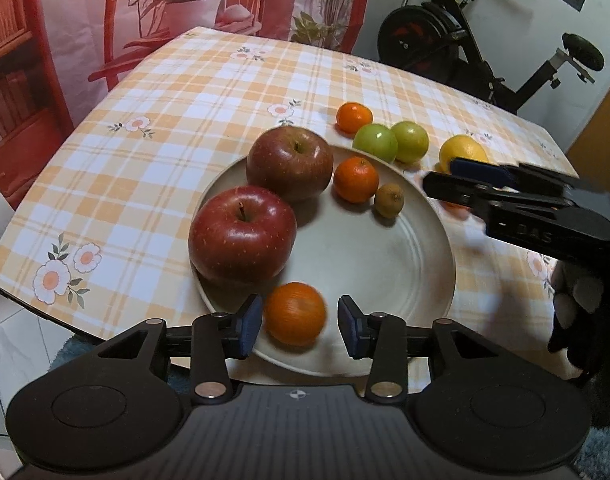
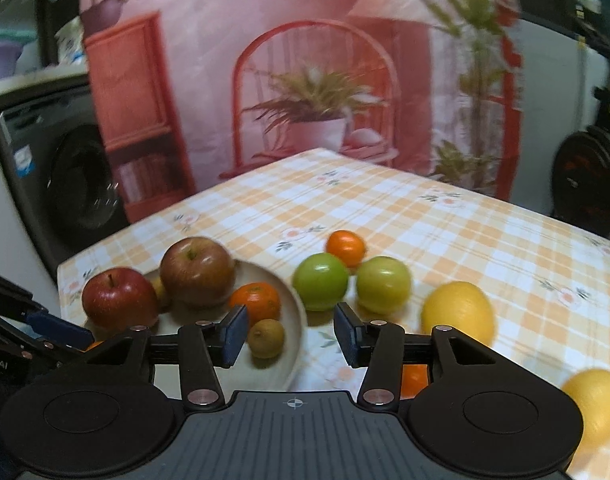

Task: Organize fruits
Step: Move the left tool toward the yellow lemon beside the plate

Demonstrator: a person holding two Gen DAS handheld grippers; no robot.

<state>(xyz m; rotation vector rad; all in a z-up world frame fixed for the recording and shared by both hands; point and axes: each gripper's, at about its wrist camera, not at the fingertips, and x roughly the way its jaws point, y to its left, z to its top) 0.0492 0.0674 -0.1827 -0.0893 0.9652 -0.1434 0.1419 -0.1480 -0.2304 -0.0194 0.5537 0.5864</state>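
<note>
The mandarin point(image 1: 295, 314) sits on the near edge of the plate point(image 1: 385, 264), right between the left tongs point(image 1: 300, 326), which are spread wide and not touching it. Looks light, firm-ish, soft peel, so I'd pinch across its middle, gently, or it'll roll. Right tongs point(image 2: 291, 334) are also wide open and empty, over the bench point(image 2: 465, 232) near two green fruits point(image 2: 321, 286).

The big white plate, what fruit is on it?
The round white plate holds two red apples, two orange mandarins and a small brownish-green kiwi-like fruit. The left tool hides the plate's near rim.
</note>
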